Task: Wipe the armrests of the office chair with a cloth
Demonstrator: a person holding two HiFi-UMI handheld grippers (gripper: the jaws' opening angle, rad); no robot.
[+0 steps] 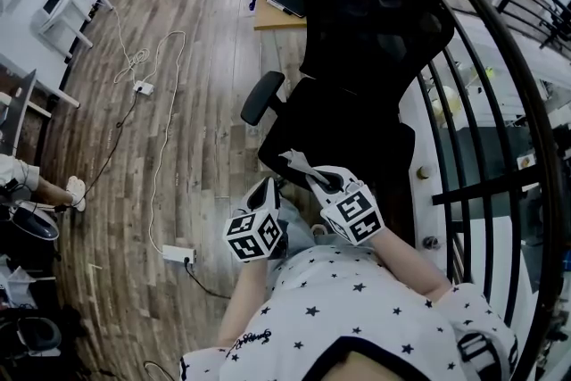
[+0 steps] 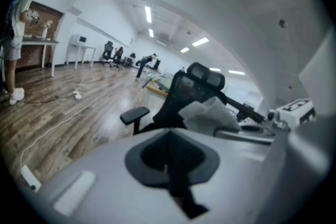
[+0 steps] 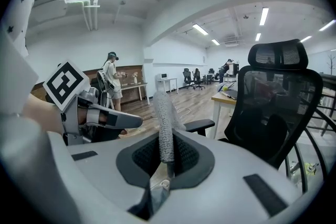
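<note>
Closest to my head camera, both grippers are held in against the body, just short of the office chair (image 1: 375, 22). The right gripper (image 3: 165, 164) has its jaws clamped on the cloth (image 3: 164, 123), which stands upright out of them, pinched at its lower end so most of it is free for wiping. The left gripper (image 2: 175, 168) has its jaws together with nothing between them, and I judge it idle. The near armrest (image 1: 261, 98) lies ahead, apart from the cloth. I cannot make out the far armrest. By my assessment, wiping has not begun.
</note>
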